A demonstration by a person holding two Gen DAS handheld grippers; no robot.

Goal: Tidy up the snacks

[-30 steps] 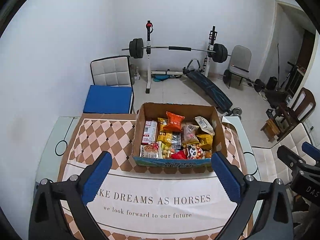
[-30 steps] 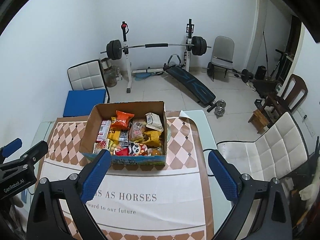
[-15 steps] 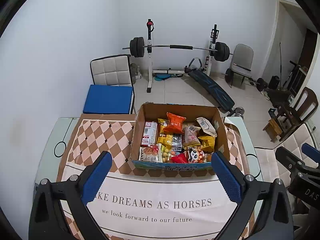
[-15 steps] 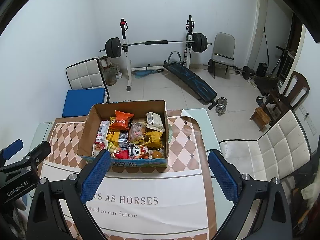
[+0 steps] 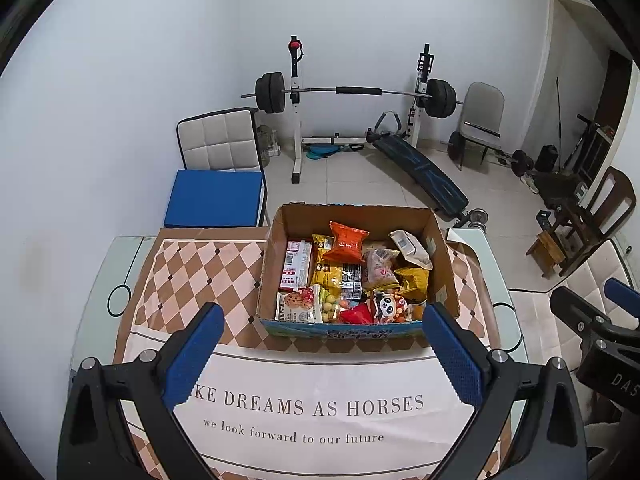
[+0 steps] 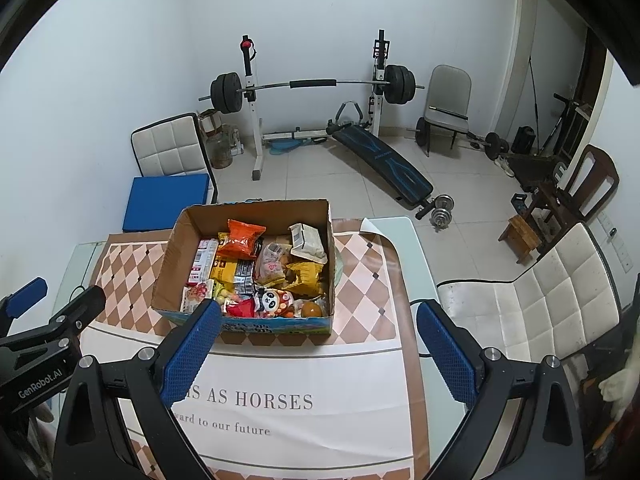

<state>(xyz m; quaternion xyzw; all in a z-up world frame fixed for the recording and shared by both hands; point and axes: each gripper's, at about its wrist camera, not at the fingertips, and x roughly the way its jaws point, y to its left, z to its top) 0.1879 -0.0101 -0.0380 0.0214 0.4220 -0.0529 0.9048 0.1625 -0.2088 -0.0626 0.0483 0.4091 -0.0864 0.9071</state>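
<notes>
Snacks sit piled loose in the cardboard box on the tabletop. Left hand-held gripper and right hand-held gripper hang above, both released, holding nothing.

The left gripper fills the bottom of the left wrist view, its two blue-padded fingers spread wide apart with nothing between them. The right gripper sits the same way at the bottom of the right wrist view, jaws wide and empty. Each gripper also shows in the other's view: the right at the lower right edge, the left at the lower left edge.
</notes>
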